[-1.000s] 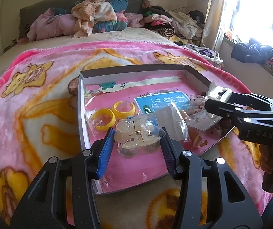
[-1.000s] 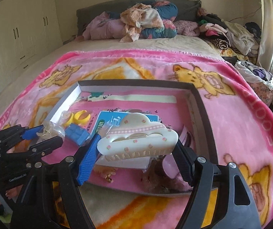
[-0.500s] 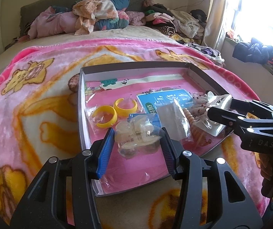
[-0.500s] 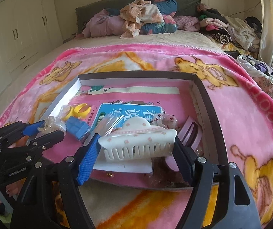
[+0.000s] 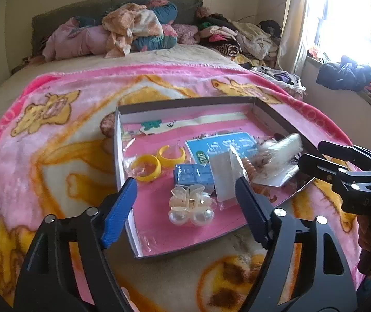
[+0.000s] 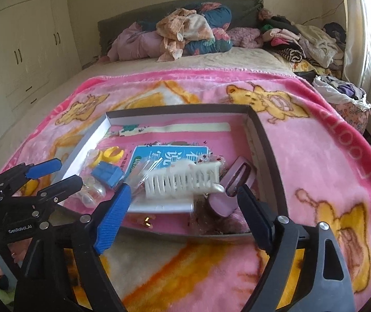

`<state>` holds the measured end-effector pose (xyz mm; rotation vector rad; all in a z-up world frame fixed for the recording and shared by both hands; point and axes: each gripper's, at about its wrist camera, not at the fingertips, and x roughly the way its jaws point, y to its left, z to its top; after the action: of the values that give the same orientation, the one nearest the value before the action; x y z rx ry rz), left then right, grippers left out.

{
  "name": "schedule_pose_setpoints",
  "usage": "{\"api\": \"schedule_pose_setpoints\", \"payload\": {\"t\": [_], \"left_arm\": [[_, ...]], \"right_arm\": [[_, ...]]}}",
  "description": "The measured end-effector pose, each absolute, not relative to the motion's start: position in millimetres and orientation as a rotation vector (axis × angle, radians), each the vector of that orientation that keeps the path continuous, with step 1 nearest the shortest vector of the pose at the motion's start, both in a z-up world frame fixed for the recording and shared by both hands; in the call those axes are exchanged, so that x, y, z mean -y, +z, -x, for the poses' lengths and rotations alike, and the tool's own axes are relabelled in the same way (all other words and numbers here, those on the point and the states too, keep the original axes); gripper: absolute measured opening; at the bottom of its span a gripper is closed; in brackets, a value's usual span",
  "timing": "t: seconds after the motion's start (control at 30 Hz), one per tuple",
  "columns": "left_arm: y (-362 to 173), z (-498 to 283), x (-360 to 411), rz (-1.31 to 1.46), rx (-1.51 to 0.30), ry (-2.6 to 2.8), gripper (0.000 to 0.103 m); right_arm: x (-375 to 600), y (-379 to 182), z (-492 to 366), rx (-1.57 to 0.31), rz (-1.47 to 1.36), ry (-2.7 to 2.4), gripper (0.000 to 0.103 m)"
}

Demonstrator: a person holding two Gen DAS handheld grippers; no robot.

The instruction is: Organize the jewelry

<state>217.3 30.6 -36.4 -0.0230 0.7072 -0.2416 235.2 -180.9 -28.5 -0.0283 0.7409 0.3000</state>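
Note:
A shallow pink-lined tray [image 5: 119, 153] [image 6: 266, 145] lies on the bed. My left gripper [image 5: 186, 205] is open just above the tray's near edge; a clear pearl hair clip [image 5: 190, 205] lies in the tray between its fingers. My right gripper [image 6: 183, 205] is open; a white dotted claw clip [image 6: 185, 179], blurred, sits on the pile in the tray just beyond its fingers, also seen in the left wrist view [image 5: 280, 147]. Yellow rings [image 5: 157, 161], a blue box [image 5: 193, 174], a blue card [image 6: 170, 156] and a purple clip [image 6: 233, 189] are in the tray.
The tray rests on a pink cartoon blanket [image 5: 55, 140] over the bed. Piled clothes [image 6: 185, 33] lie at the headboard. Cupboards [image 6: 29, 52] stand on the left, a window sill with clothes [image 5: 349, 75] on the right.
Both grippers have opened. The left one let go of the clear pearl clip, which now lies in the tray. The right one let go of the white claw clip, which dropped onto the pile.

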Motion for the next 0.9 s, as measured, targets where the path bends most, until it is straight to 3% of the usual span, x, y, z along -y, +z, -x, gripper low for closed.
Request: {"api": "schedule_pose_setpoints", "payload": {"t": [0.3,0.9], "left_arm": [[-14,-198,-28,0.021,-0.654,-0.229,0.091],[3,-141,-16,0.003,-0.594,-0.256,0.091]], "right_arm": [[188,-4,-203,-0.661,0.009,0.291,0.09],[202,12,-114,-0.541,-0.004,0.325,0.096]]}}
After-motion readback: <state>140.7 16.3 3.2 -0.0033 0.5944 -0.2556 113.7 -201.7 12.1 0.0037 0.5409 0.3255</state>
